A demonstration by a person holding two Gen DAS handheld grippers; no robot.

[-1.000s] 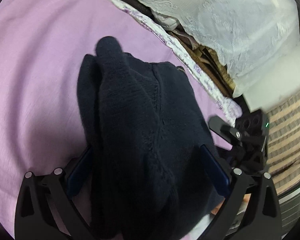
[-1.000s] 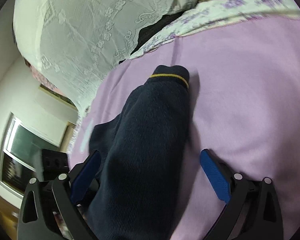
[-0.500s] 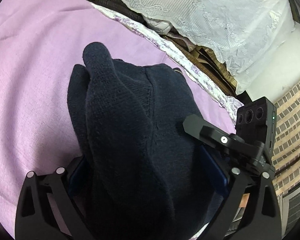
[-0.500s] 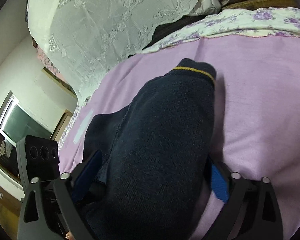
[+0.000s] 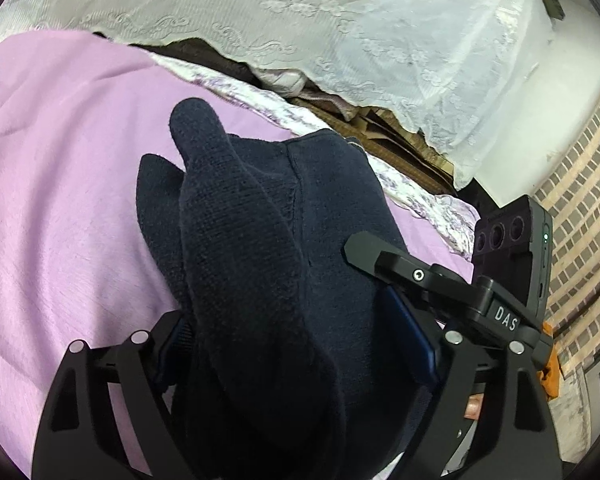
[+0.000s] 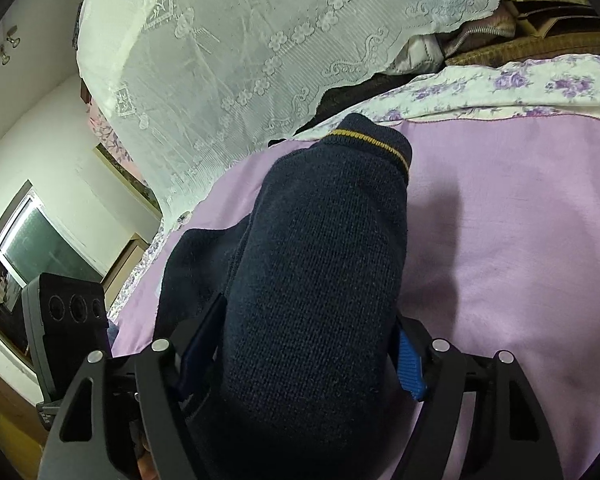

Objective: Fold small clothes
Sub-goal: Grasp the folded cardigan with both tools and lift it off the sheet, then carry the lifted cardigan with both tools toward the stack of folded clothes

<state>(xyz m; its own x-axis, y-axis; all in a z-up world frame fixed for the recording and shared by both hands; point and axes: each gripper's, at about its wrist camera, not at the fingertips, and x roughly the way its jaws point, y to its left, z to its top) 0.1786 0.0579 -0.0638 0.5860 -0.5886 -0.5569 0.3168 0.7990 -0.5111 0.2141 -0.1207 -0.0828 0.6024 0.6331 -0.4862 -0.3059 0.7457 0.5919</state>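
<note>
Both grippers' fingers have just been closing — left gripper (image 5: 296, 344) and right gripper (image 6: 300, 352) each pinch the navy sweater (image 5: 284, 240) above the purple bed sheet (image 5: 60, 200).

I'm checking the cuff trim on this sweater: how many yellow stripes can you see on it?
1. A thin yellow stripe runs across the ribbed cuff at the far end of the navy sweater, seen in the right wrist view. The left wrist view shows none; folds may hide others.

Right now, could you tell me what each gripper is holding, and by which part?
Both hold the navy sweater. The left gripper has closed on a bunched body fold; the right gripper on a sleeve, below its yellow-striped cuff.
</note>
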